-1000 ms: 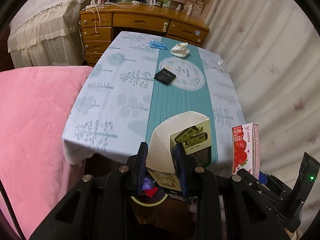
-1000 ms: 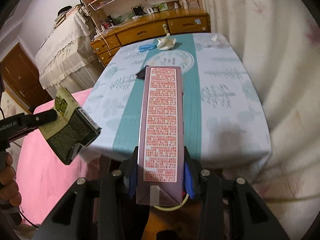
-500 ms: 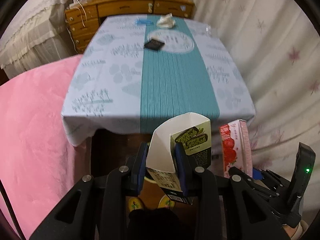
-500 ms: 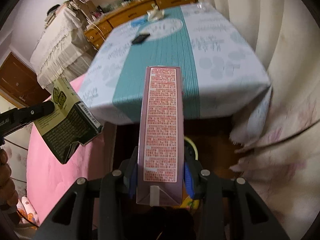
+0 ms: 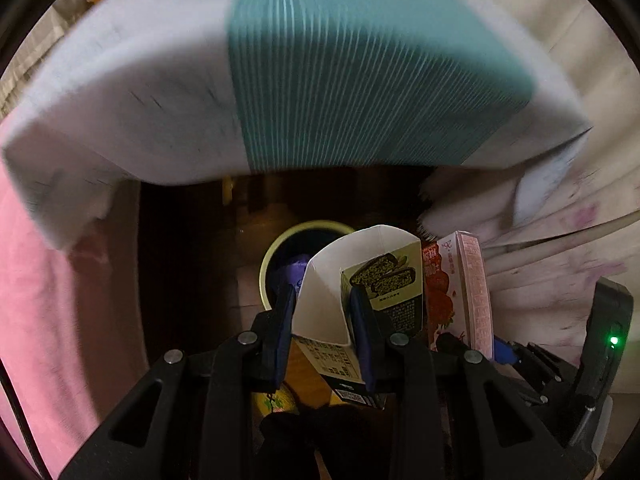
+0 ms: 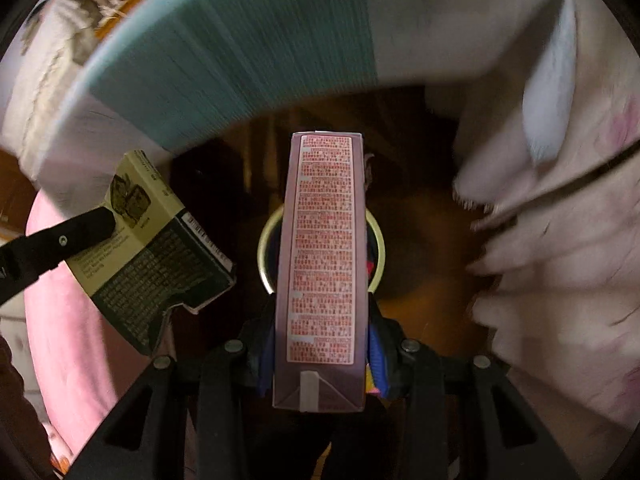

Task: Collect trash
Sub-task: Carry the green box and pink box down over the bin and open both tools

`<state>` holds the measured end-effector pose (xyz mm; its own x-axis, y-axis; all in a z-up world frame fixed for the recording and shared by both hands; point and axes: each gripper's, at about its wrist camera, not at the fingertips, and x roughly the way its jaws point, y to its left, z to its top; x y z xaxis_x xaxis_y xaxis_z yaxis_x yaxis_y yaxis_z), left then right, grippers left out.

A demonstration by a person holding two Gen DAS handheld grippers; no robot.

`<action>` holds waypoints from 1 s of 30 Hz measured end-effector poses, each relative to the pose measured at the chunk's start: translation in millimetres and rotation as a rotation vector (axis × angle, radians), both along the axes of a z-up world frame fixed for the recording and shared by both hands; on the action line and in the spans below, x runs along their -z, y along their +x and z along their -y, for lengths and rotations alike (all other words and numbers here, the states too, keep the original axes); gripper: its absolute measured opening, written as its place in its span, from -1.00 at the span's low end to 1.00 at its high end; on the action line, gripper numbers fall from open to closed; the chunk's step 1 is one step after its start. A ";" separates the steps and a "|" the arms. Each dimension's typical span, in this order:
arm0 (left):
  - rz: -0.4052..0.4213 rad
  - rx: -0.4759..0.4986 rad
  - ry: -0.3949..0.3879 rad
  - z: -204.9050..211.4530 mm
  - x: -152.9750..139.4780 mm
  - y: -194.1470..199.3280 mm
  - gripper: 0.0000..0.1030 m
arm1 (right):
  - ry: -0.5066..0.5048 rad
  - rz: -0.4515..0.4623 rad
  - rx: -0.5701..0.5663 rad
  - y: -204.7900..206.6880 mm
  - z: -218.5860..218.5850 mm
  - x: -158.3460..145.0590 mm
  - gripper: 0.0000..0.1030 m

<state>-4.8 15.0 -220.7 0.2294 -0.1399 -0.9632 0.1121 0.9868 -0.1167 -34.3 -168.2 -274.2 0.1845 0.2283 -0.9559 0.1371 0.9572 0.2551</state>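
The left gripper (image 5: 324, 320) pinches the opened green carton (image 5: 376, 280) by one thin wall – light, crushable card. The right gripper (image 6: 320, 344) clamps the pink box (image 6: 322, 264) across its stiffer sides – both hang above the bin (image 6: 378, 240)

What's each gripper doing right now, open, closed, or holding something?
Left gripper: shut on the green snack box.
Right gripper: shut on the pink strawberry carton.

Black hand-held gripper (image 5: 323, 332) frames, silver screws, seemingly blue-edged pads.
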 end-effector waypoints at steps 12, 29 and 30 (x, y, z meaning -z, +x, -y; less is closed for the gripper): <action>-0.056 -0.006 0.072 2.7 147.5 33.2 -0.49 | -0.025 -0.036 0.031 21.6 -4.5 117.3 -0.26; -0.030 0.030 0.197 -12.2 196.0 41.4 0.58 | -0.062 -0.020 -0.025 51.2 -36.5 172.6 0.27; -0.029 0.031 0.201 -13.0 196.6 43.1 0.61 | -0.059 -0.009 -0.027 51.3 -37.7 172.1 0.40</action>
<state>38.4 28.0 -417.2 0.1996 0.0494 -0.9786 0.1423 0.9867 0.0788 17.0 -130.6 -446.3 0.1706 0.1765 -0.9694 0.1127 0.9739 0.1971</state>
